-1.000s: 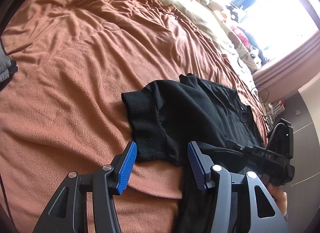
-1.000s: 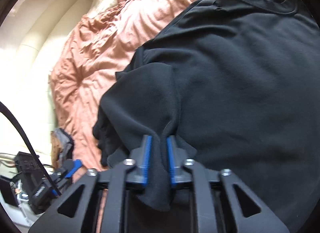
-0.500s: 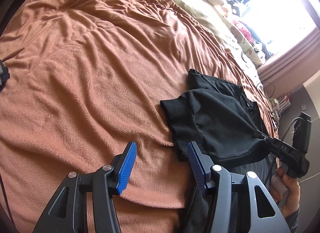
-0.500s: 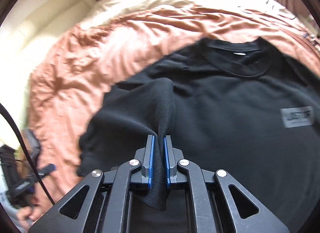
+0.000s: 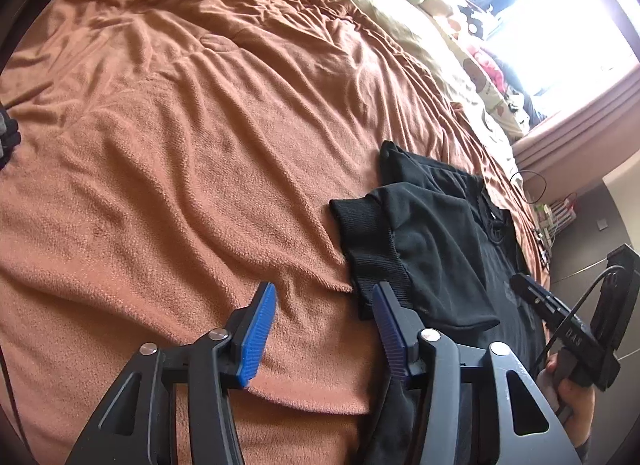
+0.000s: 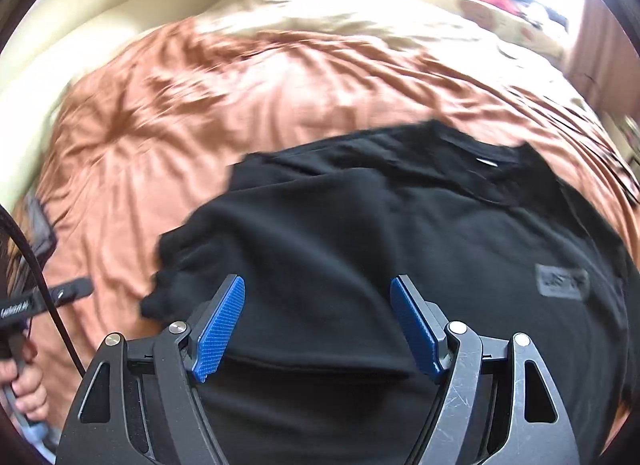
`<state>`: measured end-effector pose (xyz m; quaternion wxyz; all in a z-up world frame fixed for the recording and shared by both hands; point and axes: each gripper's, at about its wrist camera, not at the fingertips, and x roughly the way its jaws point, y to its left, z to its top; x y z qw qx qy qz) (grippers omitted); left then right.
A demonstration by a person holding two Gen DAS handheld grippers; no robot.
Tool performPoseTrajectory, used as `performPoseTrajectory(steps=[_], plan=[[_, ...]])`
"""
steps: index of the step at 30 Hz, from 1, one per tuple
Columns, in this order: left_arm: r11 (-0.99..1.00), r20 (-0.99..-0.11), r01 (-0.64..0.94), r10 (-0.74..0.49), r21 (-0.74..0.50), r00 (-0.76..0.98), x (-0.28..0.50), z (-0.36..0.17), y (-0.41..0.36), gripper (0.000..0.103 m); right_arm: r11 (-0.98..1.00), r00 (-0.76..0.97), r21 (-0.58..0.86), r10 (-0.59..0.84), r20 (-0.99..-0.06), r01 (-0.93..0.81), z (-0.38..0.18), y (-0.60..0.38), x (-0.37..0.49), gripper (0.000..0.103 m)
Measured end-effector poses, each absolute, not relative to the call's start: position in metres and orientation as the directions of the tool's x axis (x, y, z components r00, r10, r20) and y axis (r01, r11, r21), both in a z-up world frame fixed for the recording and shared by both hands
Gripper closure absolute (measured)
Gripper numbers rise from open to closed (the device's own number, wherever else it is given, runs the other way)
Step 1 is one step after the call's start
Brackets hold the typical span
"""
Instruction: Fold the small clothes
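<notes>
A black sweatshirt [image 6: 400, 225] lies spread on the orange blanket [image 5: 200, 145], with one sleeve folded across its chest; the ribbed cuff [image 5: 370, 241] shows in the left wrist view. My right gripper [image 6: 318, 325] hovers open just above the folded sleeve, nothing between its blue pads. My left gripper [image 5: 320, 325] is open over the blanket at the sweatshirt's left edge, its right finger [image 5: 390, 329] beside the cuff. The right gripper [image 5: 532, 293] also appears at the right of the left wrist view, held by a hand [image 5: 572, 397].
A beige cover [image 5: 380, 13] and patterned pillows [image 5: 488, 85] lie at the far side of the bed under a bright window. A dark grey garment [image 5: 8, 133] sits at the left edge. A grey printed patch [image 6: 562, 281] marks the sweatshirt's chest.
My right gripper, shut on the sleeve earlier, has opened and let it drop onto the sweatshirt's chest. The left gripper stayed open and shifted left, away from the garment.
</notes>
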<state>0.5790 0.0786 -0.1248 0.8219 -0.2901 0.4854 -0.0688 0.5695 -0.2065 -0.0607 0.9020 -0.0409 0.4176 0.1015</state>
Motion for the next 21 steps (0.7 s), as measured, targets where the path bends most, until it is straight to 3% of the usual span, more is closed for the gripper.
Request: performPoseTrajectory(steps=[5, 8, 11, 21], plan=[[0.803, -0.753, -0.193, -0.405, -0.564, 0.519, 0.574, -0.127, 0.095, 0.063, 0.95, 0.599, -0.023, 0.177, -0.781, -0.311, -0.078, -0.169, 0.574, 0.029], [0.788, -0.75, -0.211, -0.413, -0.579, 0.517, 0.571, -0.13, 0.105, 0.064, 0.929, 0.579, -0.06, 0.175, -0.796, -0.364, -0.091, -0.148, 0.577, 0.031], [0.775, -0.742, -0.22, -0.419, -0.592, 0.524, 0.567, -0.13, 0.116, 0.064, 0.907, 0.548, -0.088, 0.168, -0.82, -0.411, -0.1, -0.134, 0.581, 0.039], [0.725, -0.721, -0.266, -0.432, -0.635, 0.542, 0.562, -0.132, 0.138, 0.064, 0.859, 0.513, -0.205, 0.076, -0.855, -0.469, -0.13, -0.095, 0.593, 0.039]])
